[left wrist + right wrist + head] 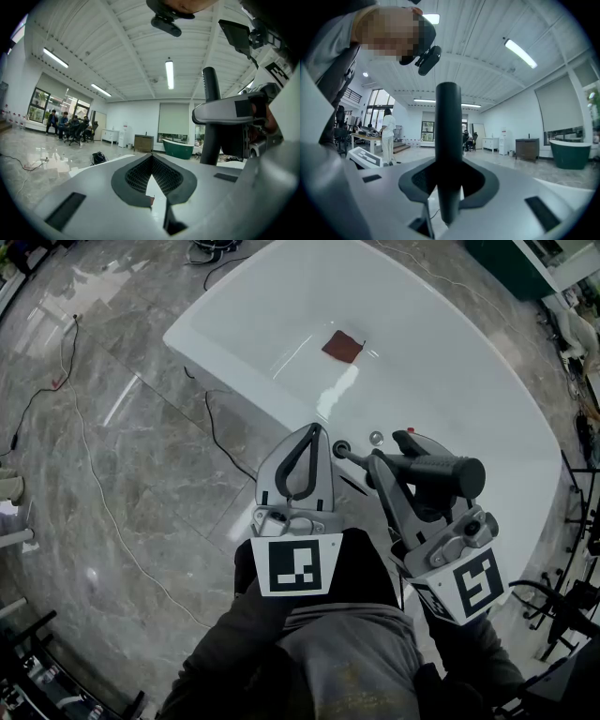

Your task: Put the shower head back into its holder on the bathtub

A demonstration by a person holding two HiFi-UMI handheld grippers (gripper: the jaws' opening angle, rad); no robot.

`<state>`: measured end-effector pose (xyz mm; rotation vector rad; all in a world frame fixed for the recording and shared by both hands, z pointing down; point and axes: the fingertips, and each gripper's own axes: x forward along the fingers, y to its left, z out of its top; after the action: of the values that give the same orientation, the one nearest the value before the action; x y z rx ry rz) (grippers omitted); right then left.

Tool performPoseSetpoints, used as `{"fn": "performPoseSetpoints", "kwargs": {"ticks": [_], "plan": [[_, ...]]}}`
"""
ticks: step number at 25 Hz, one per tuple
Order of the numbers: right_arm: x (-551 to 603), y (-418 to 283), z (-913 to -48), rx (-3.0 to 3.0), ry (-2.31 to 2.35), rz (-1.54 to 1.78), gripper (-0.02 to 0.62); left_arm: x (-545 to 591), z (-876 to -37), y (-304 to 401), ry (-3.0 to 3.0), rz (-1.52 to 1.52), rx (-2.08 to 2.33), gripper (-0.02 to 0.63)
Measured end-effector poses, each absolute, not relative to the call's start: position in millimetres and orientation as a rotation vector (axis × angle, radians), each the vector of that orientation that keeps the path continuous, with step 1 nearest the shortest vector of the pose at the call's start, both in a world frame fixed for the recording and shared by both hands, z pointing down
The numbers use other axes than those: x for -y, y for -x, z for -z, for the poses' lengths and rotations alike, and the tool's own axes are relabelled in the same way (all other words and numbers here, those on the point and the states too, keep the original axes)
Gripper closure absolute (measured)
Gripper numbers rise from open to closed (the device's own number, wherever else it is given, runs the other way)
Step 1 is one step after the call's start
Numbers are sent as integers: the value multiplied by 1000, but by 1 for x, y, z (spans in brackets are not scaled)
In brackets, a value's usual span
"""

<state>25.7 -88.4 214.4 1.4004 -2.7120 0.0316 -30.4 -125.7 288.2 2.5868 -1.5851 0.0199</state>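
Head view: task not done. The shower head (448, 474) is in your right claw (394, 460), up above the near rim of the bathtub (202, 329) and not seated in anything. Two round fittings sit on that near rim, a dark one (339, 447) and a chrome ring (376, 438); I can't tell from here which is the holder. The shower head's narrow end points toward them and looks close to the dark one, but whether they touch isn't readable. Your left claw (314, 430) is over the same rim stretch, just outboard of the fittings, tips together. A red-brown square (343, 346) lies on the bathtub floor, well away from the rim work. Left gripper view: left claw (151, 157) is closed tip to tip, with nothing between the pads, only white bathtub surface showing through the gap behind the tips. The shower head (210, 84) stands upright off to the right, clamped in the other claw. Right gripper view: right claw (449, 176) is closed around the shower head (449, 140). The dark handle runs straight up between the pads, centred, with a long length sticking out past the tips. The grip looks solid to me. What's left, as I read it: line the handle up with the holder on the near rim, lower it in, then let go. The left claw is free if you need to steady anything.
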Motion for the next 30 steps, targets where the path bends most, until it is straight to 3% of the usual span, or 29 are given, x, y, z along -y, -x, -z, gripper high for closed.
{"fn": "performPoseSetpoints", "kwargs": {"ticks": [30], "plan": [[98, -31, -265, 2685, -1423, -44, 479, 132, -333, 30, -2593, -21, 1575, 604]]}}
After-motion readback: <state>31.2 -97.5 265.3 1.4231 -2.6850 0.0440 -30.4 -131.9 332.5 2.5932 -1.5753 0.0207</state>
